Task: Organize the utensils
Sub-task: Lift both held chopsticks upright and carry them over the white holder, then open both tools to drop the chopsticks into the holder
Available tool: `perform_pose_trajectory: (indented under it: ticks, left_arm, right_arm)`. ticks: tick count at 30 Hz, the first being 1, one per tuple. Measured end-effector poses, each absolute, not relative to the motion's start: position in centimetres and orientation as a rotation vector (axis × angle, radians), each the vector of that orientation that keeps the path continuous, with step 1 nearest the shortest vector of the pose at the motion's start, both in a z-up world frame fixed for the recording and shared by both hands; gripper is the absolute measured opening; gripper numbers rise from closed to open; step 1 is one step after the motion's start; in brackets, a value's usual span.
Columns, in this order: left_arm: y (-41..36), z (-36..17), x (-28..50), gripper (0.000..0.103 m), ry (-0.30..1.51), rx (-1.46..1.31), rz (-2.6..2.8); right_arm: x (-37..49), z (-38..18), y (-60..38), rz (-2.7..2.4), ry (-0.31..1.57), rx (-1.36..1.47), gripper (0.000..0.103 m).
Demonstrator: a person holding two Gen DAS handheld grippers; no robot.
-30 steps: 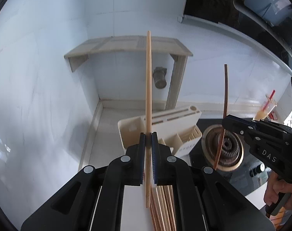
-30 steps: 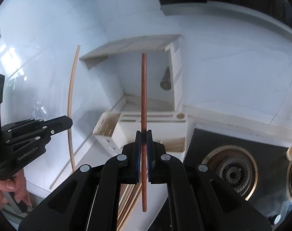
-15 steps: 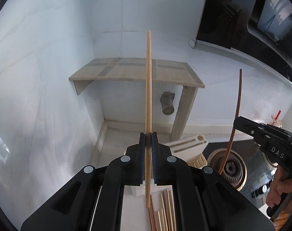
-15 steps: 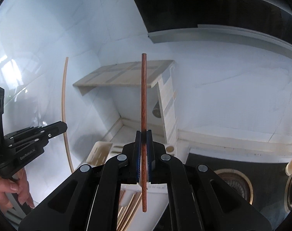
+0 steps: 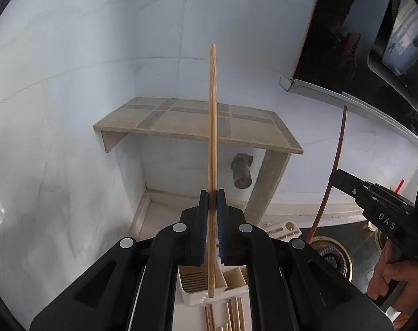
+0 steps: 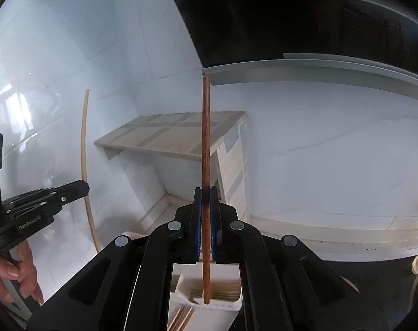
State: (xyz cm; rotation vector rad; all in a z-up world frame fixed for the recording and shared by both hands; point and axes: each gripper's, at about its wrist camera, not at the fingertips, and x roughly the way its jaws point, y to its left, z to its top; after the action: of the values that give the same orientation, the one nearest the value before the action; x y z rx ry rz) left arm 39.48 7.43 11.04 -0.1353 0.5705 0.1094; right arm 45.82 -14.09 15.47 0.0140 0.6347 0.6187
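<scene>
Left gripper (image 5: 212, 193) pinches our pale chopstick (image 5: 212, 138) upright — right gripper (image 6: 206, 190) clamps our dark chopstick (image 6: 206, 151) likewise, the cream utensil holder (image 5: 203, 281) just below both.

White-tiled kitchen corner, daylit.
A beige patchwork-tiled shelf (image 5: 197, 122) juts from the glossy white wall (image 5: 71, 82) ahead.

A pale wooden chopstick (image 5: 212, 149) is showing fine grain; the glossy white wall tiles (image 5: 71, 88) are catching reflections.
</scene>
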Motion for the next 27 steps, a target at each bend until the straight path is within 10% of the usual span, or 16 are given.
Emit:
perform_pose_trajectory:
  ticks: [27]
  left_arm:
    - [9.9, 6.4, 41.3, 0.006, 0.599, -0.253, 0.157]
  right_arm:
    - [46.3, 12.0, -14.5, 0.678, 0.682, -0.024, 0.006]
